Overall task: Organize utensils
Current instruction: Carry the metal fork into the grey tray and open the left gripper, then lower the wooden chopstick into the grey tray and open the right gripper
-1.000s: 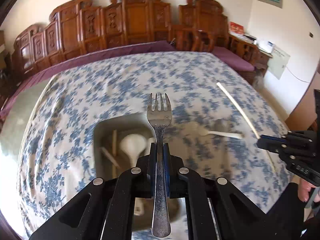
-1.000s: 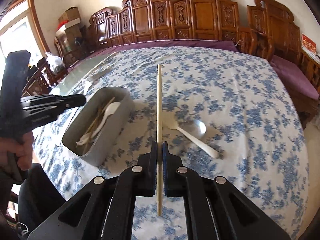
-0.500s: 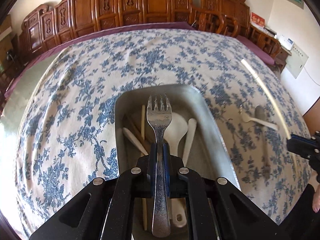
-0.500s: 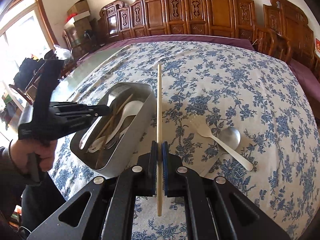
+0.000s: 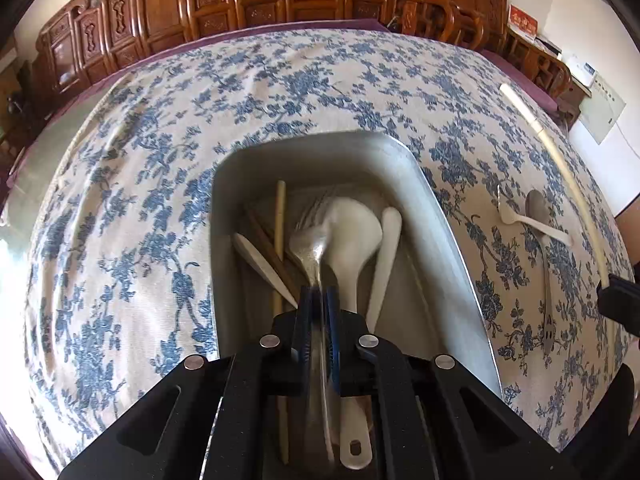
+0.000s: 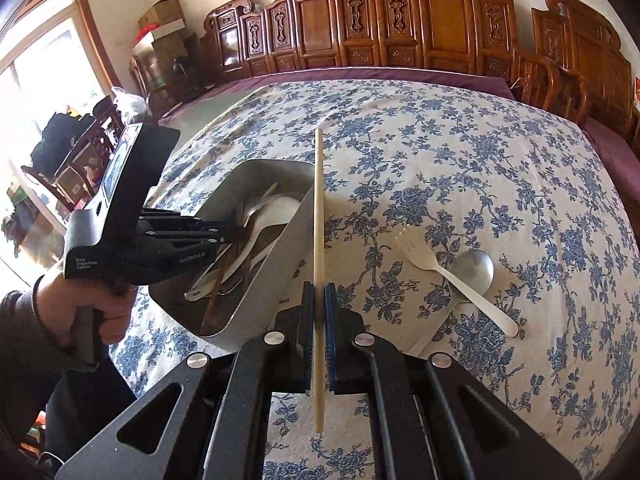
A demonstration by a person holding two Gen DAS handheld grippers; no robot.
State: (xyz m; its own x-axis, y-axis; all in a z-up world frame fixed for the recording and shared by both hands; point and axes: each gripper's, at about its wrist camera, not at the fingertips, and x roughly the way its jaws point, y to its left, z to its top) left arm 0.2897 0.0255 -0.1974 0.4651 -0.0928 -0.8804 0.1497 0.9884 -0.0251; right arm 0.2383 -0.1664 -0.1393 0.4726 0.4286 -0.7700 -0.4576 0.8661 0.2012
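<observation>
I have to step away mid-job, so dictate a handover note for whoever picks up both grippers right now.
Left gripper: over the metal tray, closed on the metal fork, which is blurred and tilting into the tray.
Right gripper: shut on a chopstick, held beside the tray's right wall.
Done: white spoons and chopsticks already lie in the tray.
Left: release the fork, drop in the chopstick, then collect the white plastic fork and metal spoon lying crossed on the tablecloth.

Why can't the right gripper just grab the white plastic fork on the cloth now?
Probably not yet: the right gripper is shut on a chopstick. The white plastic fork lies uncovered, across the metal spoon.
</observation>
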